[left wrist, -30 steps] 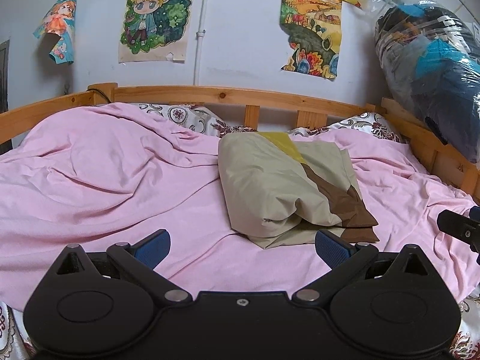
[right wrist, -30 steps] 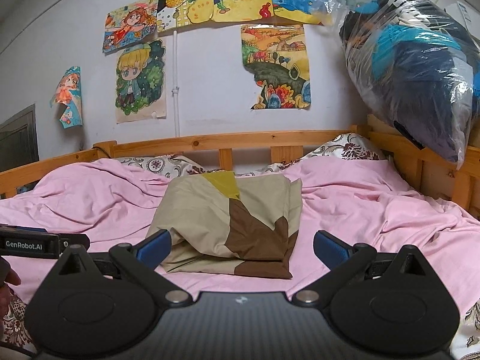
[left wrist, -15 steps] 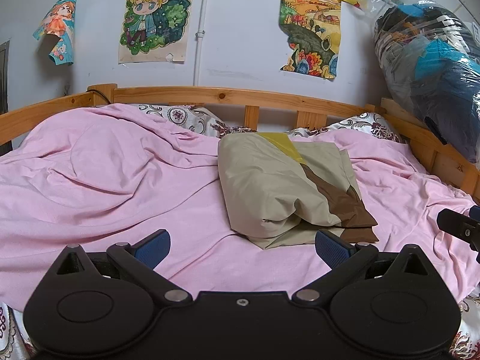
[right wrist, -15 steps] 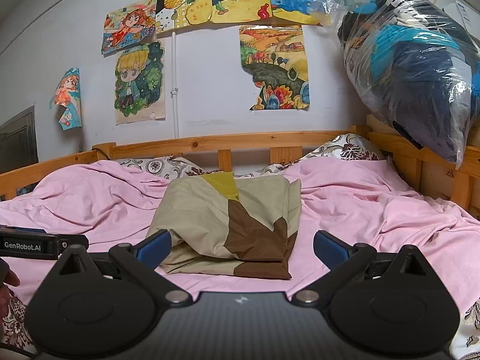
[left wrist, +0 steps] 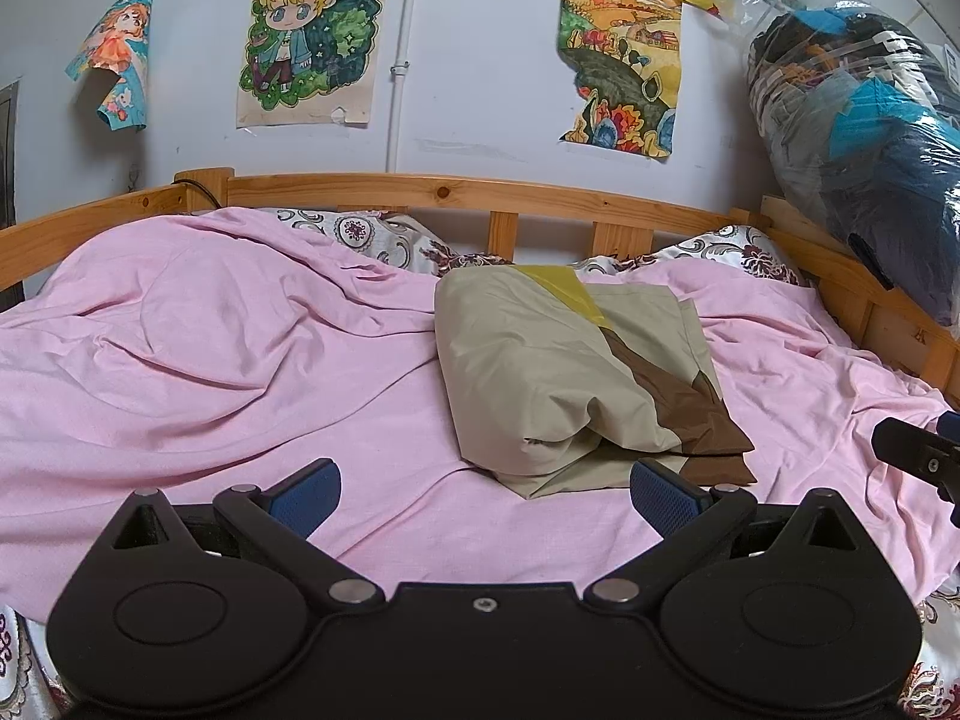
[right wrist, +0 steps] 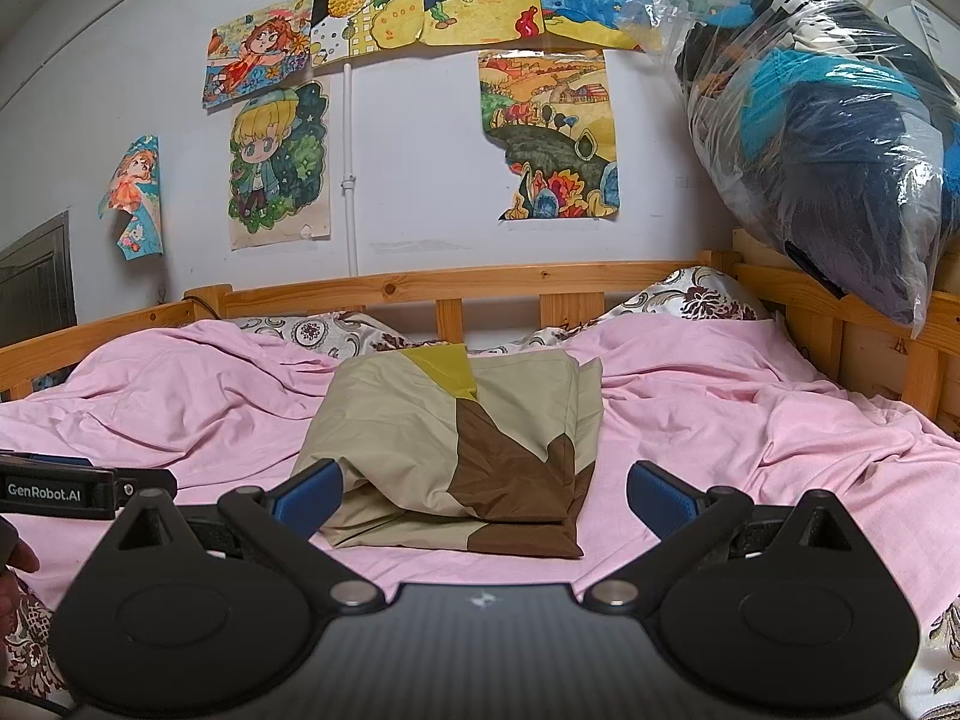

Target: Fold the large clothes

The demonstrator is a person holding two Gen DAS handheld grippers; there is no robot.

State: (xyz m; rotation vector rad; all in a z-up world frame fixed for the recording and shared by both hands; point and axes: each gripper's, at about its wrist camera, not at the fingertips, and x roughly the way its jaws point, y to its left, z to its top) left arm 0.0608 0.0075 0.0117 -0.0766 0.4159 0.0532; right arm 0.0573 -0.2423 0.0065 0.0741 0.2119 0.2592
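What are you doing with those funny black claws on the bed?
A person holds a gripper in each hand over a bed with a pink sheet. The folded cloth, tan with brown and yellow patches, lies in a bundle on the sheet. The left gripper and right gripper are both open and hold nothing; neither touches the cloth.

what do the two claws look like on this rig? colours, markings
Both match: matte black bodies with two round hubs, silver pivot pins and angled arms ending in blue textured pads. The left claw has a small centre screw; the right claw has a carbon-weave panel with a small white logo. The left unit's side reads "GenRobot.AI".
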